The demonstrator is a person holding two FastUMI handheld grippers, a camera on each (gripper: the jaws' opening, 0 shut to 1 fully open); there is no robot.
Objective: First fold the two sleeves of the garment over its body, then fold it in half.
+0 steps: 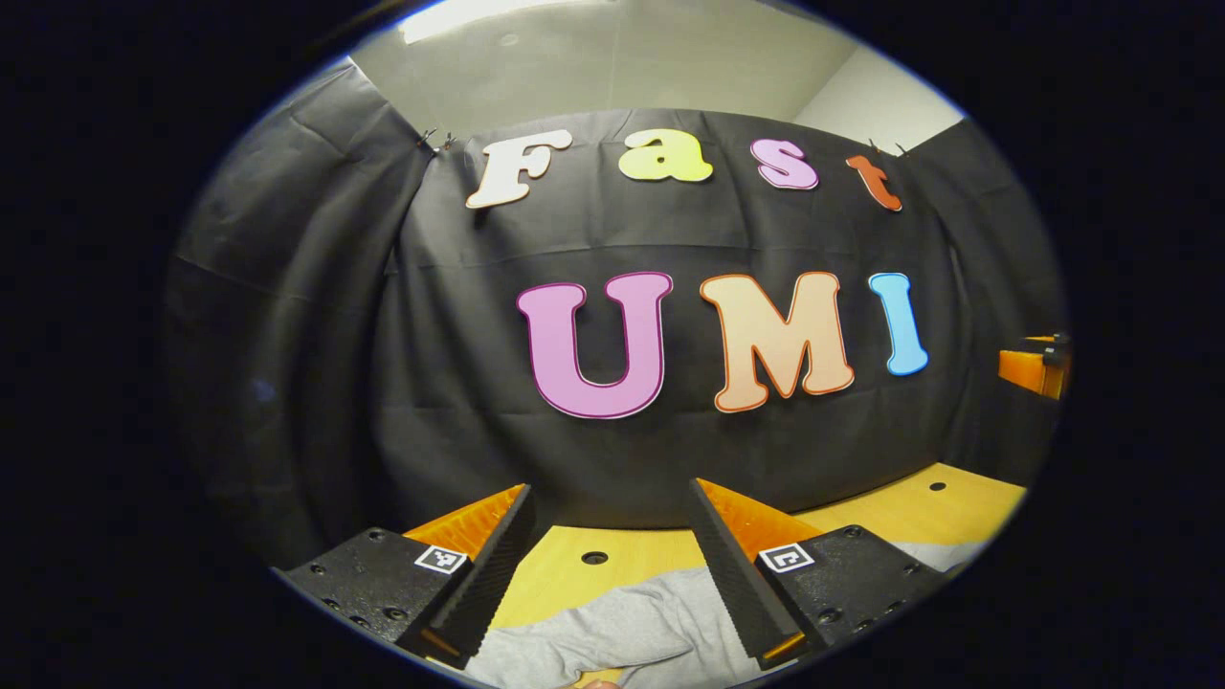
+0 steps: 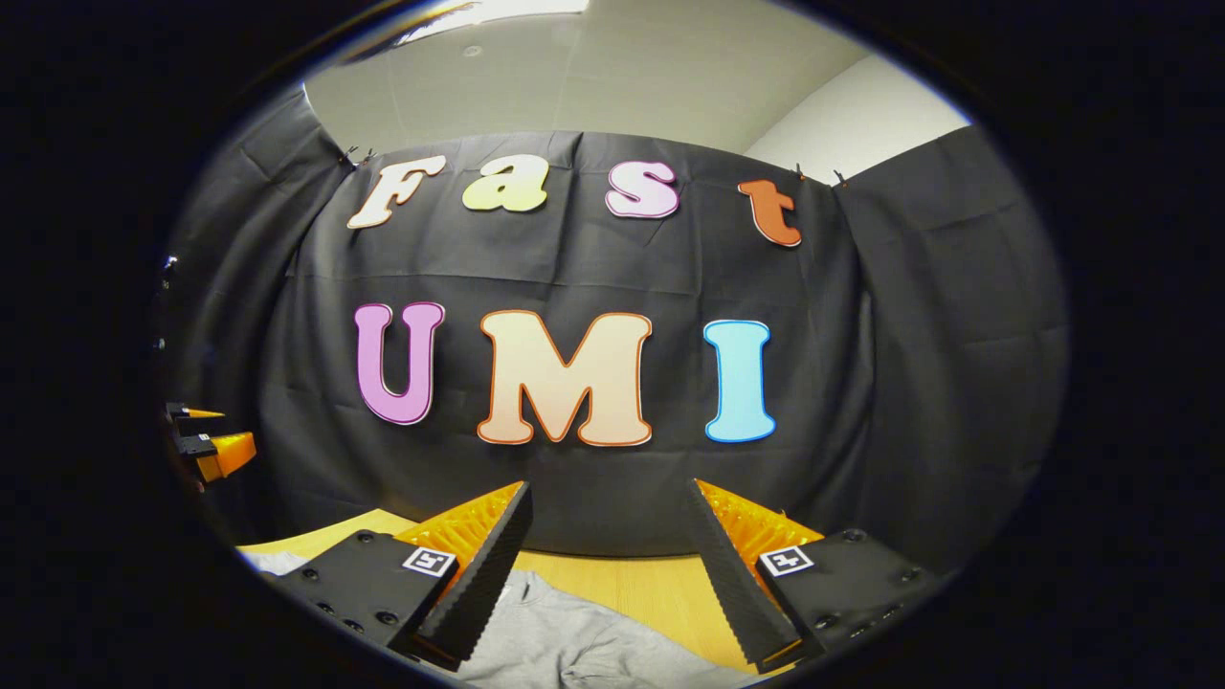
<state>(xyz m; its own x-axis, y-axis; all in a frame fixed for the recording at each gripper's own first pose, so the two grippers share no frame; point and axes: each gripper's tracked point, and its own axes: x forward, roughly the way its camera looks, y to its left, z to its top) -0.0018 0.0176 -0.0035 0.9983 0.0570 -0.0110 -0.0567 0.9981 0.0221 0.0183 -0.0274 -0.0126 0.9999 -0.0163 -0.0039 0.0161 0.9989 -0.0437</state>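
Two tools hang above the desk, and we hold one in each hand. In the left gripper view, our left tool [image 1: 608, 565] has its fingers spread wide with nothing between them. Under it lies the grey garment [image 1: 622, 632], rumpled on the yellow wooden desk [image 1: 565, 574]; the cloth runs from below the left finger across to beyond the right one. We see a round hole [image 1: 594, 557] in the desk just past the garment's far edge, and a second one [image 1: 937, 486] farther to the right. At the right edge of that view the other tool [image 1: 1035, 368] shows, well apart and higher up.

In the right gripper view, our right tool [image 2: 608, 565] is likewise wide apart and holds nothing. The garment [image 2: 574, 646] lies below it on the desk [image 2: 641, 584], with soft creases in the fabric, and a small part of it shows again at the far left [image 2: 273, 562]. Neither tool touches the cloth. The left tool [image 2: 215, 445] appears at the left edge of this view. Black cloth wall [image 2: 593, 258] hangs behind the desk.
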